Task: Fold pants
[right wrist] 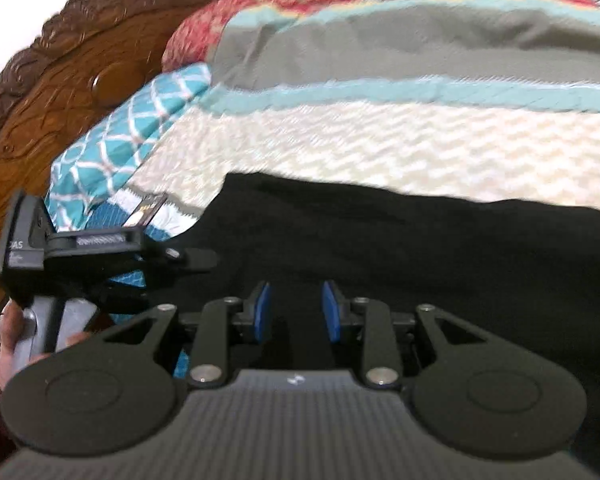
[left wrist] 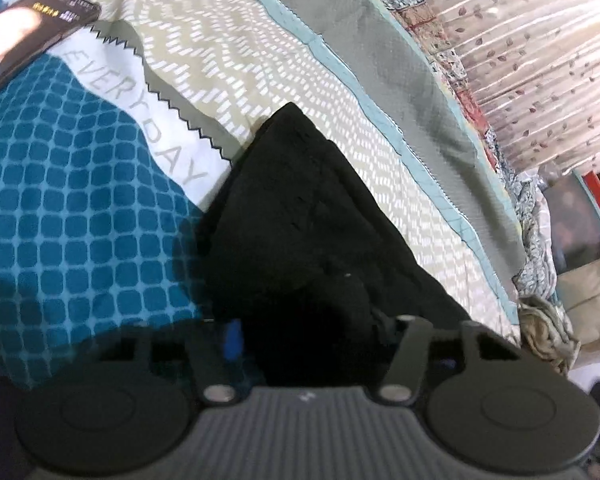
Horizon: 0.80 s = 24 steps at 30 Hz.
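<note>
1. Two grippers over black pants (left wrist: 300, 216) lying on a patterned bedspread (left wrist: 260, 68).
2. Left gripper (left wrist: 300, 332): black cloth fills the gap between its fingers; whether it is clamped cannot be told, one blue pad visible.
3. Right gripper (right wrist: 295, 312): jaws parted, nothing held, pants (right wrist: 420, 248) directly beneath and ahead.
4. Left gripper (right wrist: 112, 256) also visible at the pants' left edge.

Home bedroom, carved wooden headboard (right wrist: 60, 92), patterned bedspread (left wrist: 260, 80), leaf-print curtain (left wrist: 540, 60)
</note>
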### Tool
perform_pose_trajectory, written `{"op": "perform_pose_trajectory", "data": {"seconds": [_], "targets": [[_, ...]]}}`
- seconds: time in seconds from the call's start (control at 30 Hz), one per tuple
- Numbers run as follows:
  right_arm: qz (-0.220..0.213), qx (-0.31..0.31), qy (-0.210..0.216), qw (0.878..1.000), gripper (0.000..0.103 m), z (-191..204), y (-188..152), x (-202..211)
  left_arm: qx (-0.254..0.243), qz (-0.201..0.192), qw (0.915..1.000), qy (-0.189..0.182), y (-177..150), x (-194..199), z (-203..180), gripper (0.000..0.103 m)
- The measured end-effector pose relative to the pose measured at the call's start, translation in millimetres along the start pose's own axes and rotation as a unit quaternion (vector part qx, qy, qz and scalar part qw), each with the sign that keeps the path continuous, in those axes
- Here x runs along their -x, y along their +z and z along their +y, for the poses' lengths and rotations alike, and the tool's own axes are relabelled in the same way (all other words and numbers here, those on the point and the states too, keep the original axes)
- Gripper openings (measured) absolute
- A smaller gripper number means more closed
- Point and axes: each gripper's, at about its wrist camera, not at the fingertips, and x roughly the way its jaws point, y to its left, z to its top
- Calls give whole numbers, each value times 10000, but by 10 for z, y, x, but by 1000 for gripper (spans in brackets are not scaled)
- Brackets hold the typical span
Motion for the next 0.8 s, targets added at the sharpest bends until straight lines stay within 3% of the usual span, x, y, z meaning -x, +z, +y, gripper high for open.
{"op": "perform_pose_trajectory", "data": {"seconds": [0.1,0.23,0.37,0.43,0.53,0.63,0.7,0.8], "targets": [[662,-356,-45,9972,33,-65,-57,-374,-116,-66,9999,-32,-40,78,-64,40],[479,-1158,370,9914,33,-270,-50,-273,-545,-254,9982,-57,-81,189,-311,40],[390,-2130,749,9734,33,-544,-136,-171,-1480,-354,9882,-188,-164,216,-852,40],[344,-2583,962,9607,33,-656,-201,-110,-2235,-374,9738,-169,-298,183,-1210,40],[107,-2993,1043,9484,32,-791,-287,140,-3302,-387,9431,-80,-565,98,-1695,40],[-307,-2858,599,9559,32,-862,-383,580,-3931,-288,9188,-223,-782,15,-1989,42],[-657,-2602,97,9633,32,-874,-478,941,-4113,-2,9102,-486,-883,-46,-2099,41],[-1195,-2494,-418,9601,33,-920,-647,1411,-4612,317,8851,-543,-1154,-146,-2213,43]]}}
